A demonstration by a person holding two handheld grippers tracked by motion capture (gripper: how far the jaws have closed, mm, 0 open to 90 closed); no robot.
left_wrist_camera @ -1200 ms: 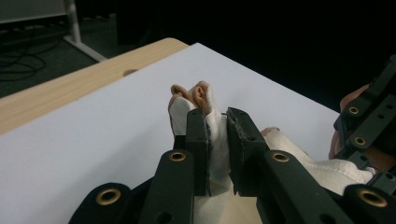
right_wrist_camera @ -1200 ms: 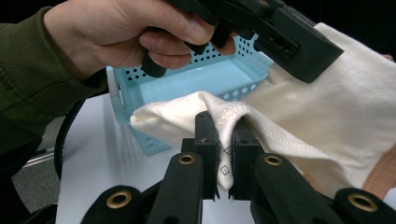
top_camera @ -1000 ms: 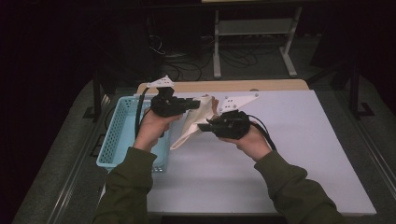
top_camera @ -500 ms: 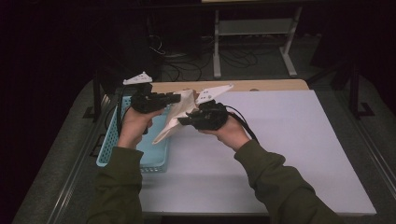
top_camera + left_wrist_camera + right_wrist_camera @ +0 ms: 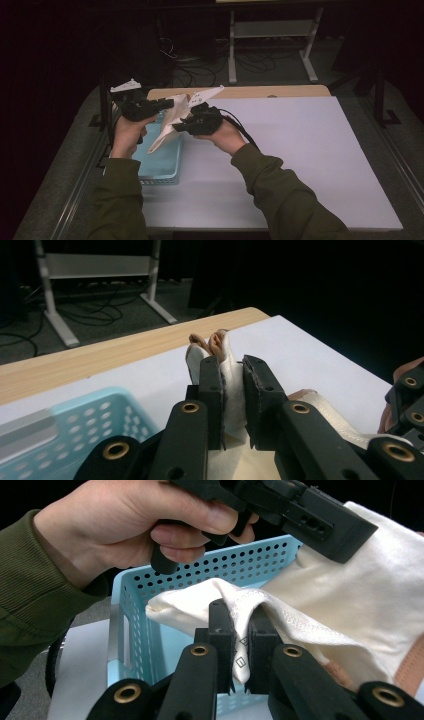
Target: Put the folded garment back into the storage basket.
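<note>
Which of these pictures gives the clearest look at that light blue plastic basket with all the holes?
The right gripper view: the light blue perforated plastic basket sits close, with its holed walls and rim sharp behind the cream cloth. The high view shows its place at the table's left edge, partly covered by arms. The left gripper view catches one corner.

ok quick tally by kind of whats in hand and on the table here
cream cloth: 1, clamped by both grippers
light blue basket: 1
left gripper: 1
right gripper: 1
Total: 4
</note>
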